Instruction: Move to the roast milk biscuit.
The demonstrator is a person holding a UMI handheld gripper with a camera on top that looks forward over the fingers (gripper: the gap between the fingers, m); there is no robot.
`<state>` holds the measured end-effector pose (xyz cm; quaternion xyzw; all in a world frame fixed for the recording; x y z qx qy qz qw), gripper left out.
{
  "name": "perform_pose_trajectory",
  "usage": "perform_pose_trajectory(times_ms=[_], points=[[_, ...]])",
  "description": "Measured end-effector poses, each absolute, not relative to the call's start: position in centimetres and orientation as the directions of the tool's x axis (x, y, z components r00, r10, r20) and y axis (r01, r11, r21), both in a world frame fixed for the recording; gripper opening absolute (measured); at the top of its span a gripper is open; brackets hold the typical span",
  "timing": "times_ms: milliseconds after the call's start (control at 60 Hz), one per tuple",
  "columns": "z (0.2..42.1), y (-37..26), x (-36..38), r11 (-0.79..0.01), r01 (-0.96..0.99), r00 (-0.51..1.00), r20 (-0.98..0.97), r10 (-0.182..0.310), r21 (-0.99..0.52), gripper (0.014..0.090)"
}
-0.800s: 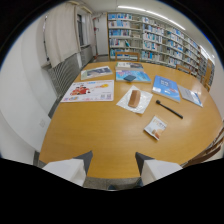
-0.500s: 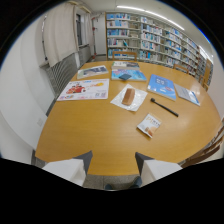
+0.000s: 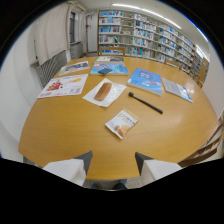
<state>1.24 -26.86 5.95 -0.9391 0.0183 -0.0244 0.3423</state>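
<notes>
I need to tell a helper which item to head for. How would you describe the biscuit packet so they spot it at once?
On the round wooden table, look just beyond the open gripper. The biscuit packet is the small, pale pouch with an orange end lying nearest, apart from the flat leaflets and the black pen farther back.

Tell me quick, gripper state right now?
Gripper: open, holding nothing; the biscuit pack lies on the table beyond the fingers.
</notes>
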Motion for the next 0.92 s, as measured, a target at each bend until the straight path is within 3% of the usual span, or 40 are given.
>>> perform_pose_trajectory(times_ms=[350,917], points=[[3.2,-19.2,3.4,-0.753,0.038,0.999,0.032,0.023,-0.657,0.0846],[0.4,-13.3,4.0,-0.76,0.043,0.999,0.01,0.048,-0.648,0.0846]])
